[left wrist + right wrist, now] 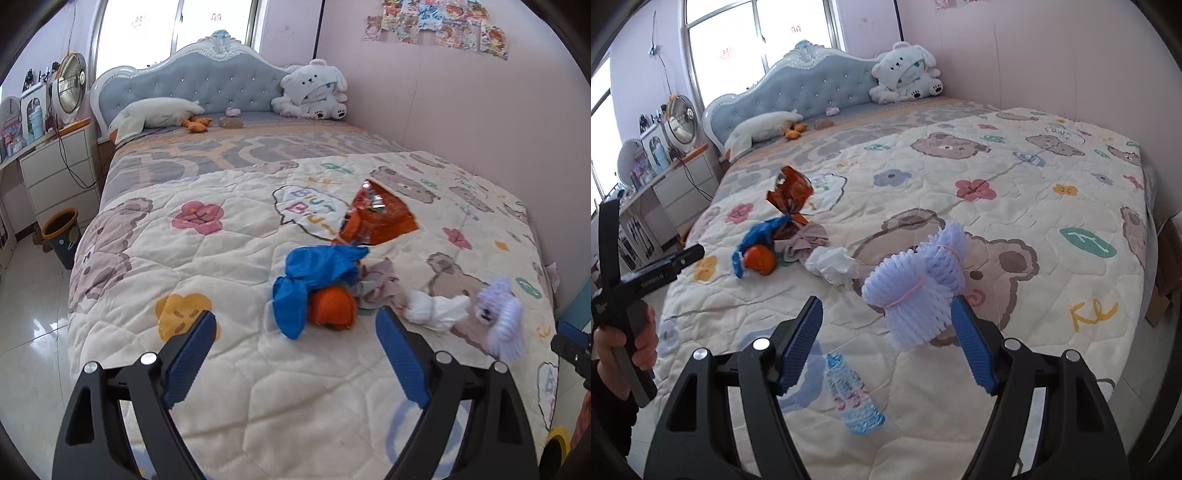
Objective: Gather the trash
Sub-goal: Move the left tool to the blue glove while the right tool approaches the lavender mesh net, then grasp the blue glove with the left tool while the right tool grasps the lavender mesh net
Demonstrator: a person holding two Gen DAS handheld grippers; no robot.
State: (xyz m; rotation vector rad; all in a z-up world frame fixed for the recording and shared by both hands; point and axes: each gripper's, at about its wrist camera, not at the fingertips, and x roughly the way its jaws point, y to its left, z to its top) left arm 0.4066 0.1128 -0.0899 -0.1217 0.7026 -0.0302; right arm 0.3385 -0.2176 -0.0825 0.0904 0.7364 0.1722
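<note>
Both claws gape: left claw (295, 325) faces the trash pile (325, 288), right claw (886, 314) (nearer) the foam netting (916, 288)

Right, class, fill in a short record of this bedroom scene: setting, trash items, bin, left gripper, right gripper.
setting: quilted cartoon-bear bedspread on a bed with a tufted blue headboard
trash items: torn orange foil snack bag, crumpled blue plastic glove, orange peel, crumpled white tissue, lilac foam fruit net, clear plastic water bottle
bin: dark wastebasket with orange rim on the floor beside the bed
left gripper: open, empty, facing the glove
right gripper: open, foam net between its fingers
</note>
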